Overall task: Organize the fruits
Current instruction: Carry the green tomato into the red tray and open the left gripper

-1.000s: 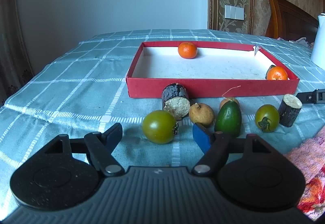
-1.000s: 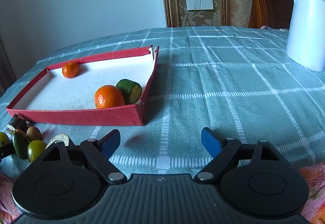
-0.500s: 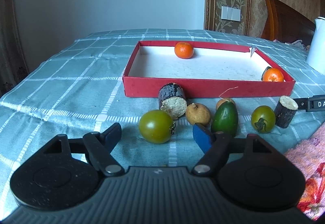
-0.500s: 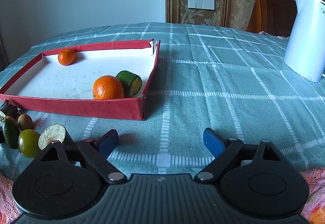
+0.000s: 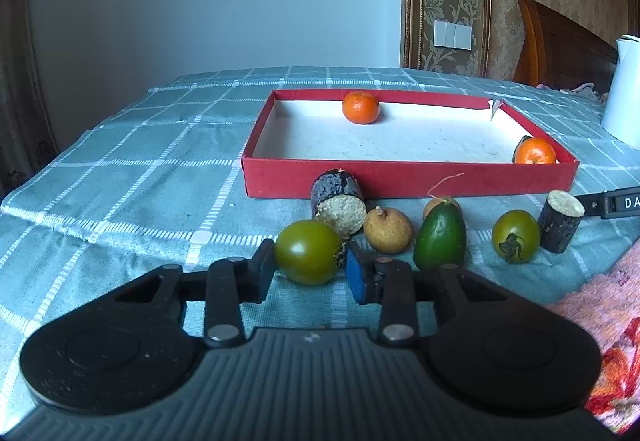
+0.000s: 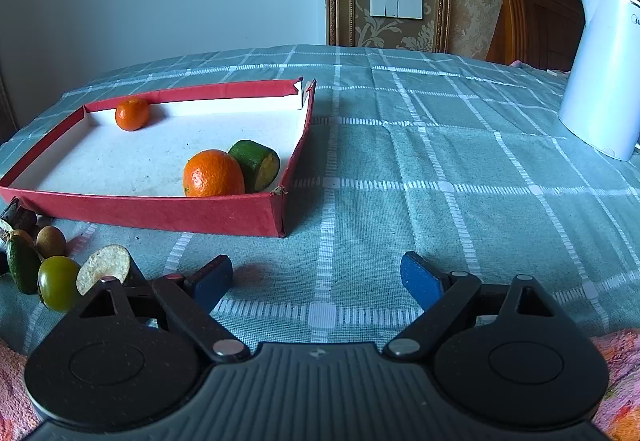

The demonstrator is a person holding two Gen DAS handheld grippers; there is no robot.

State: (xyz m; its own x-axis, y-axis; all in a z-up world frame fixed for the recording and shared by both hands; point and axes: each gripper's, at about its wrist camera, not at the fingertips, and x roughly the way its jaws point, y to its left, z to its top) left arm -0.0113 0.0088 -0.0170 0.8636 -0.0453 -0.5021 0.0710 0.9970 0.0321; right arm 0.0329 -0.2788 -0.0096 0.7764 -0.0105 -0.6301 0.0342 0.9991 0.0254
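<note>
The left gripper (image 5: pixel 310 270) is held low over the bench (image 5: pixel 132 169), which is covered by a green checked cloth. Its jaws are closed against the two sides of a green tomato (image 5: pixel 309 251), which rests on the cloth just near of a dark cut cylinder (image 5: pixel 339 201) lying on its side. To the right of the tomato a tan round fruit (image 5: pixel 387 230), a green avocado (image 5: pixel 440 241), a second green tomato (image 5: pixel 515 235) and an upright dark cylinder (image 5: pixel 560 221) are lined up along the near wall of a red tray (image 5: pixel 408 179). A second tan fruit is partly hidden behind the avocado.

Inside the tray, a small orange (image 5: pixel 360 107) is seen by the far wall, and a larger orange (image 6: pixel 213 174) lies in the near right corner, touching a cut green piece (image 6: pixel 256 164).

The right gripper (image 6: pixel 316 275) is held above bare cloth to the right of the fruit row, with its jaws wide apart and nothing between them. A white kettle (image 6: pixel 600 73) stands at the far right of the bench, well apart from the tray.
</note>
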